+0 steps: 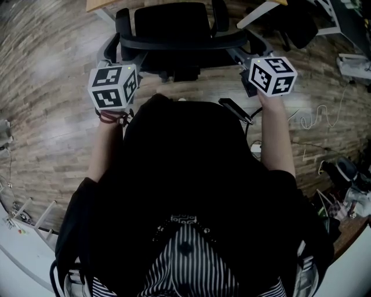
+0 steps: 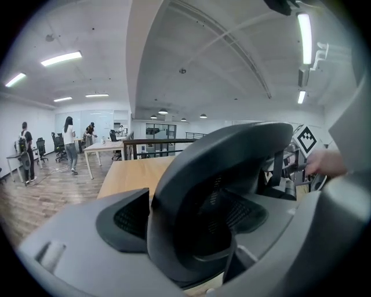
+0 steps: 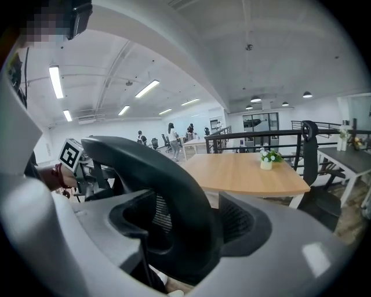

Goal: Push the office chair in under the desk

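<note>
In the head view the black office chair (image 1: 171, 26) stands in front of me with its back toward me, before the wooden desk (image 1: 99, 4). My left gripper (image 1: 117, 58) is at the left end of the backrest's top rim and my right gripper (image 1: 248, 56) at the right end. The left gripper view shows the curved black rim (image 2: 191, 174) lying between the open jaws of the left gripper (image 2: 191, 223), with the tabletop (image 2: 130, 174) behind. Likewise, the right gripper (image 3: 185, 226) straddles the rim (image 3: 174, 185) with open jaws, and the desk (image 3: 249, 174) lies beyond.
A second black chair (image 1: 298, 26) and white desk legs (image 1: 261, 13) stand at the far right. Cables (image 1: 316, 119) lie on the wooden floor to my right. A small plant pot (image 3: 267, 160) sits on the desk. People (image 2: 69, 142) stand far off.
</note>
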Motion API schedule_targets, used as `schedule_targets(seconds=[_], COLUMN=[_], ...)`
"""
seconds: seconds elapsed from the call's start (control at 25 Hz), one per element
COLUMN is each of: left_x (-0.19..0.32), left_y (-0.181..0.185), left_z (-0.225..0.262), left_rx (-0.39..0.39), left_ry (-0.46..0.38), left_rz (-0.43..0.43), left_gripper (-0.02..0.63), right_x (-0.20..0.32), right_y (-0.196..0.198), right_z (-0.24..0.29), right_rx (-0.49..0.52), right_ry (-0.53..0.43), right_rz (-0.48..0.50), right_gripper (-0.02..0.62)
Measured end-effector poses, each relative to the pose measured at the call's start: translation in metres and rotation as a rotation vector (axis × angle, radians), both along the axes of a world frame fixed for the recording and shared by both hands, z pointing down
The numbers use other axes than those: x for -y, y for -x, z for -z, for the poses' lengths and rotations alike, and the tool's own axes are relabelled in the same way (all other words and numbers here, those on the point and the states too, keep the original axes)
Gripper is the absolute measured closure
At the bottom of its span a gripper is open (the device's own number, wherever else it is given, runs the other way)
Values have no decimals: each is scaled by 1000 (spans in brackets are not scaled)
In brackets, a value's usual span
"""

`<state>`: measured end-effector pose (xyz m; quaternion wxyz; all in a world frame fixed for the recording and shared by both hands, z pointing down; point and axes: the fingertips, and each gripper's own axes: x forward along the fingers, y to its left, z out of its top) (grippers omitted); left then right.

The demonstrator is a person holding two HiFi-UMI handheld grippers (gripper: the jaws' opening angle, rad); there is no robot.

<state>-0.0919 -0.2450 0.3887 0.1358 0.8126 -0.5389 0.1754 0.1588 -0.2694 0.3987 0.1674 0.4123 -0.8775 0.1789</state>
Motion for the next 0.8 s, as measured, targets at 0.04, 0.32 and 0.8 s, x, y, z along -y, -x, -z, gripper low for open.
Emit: schedule_targets(seconds=[0.04,0.32,0.8], left_x=[2,8,19], left_y=[0,4,18], left_z=[0,-3,-1], left_rx=[5,22,21], left_ry=[-6,-19,-51], left_rz=[-5,-34,-89], left_gripper=[225,249,273], right_x=[1,5,10], right_y=[2,9,18], right_z=[-1,-2,-2], right_rx=[0,21,-10], right_ry=[-2,3,63], right_rz=[0,-18,-63], right_gripper=[268,301,308])
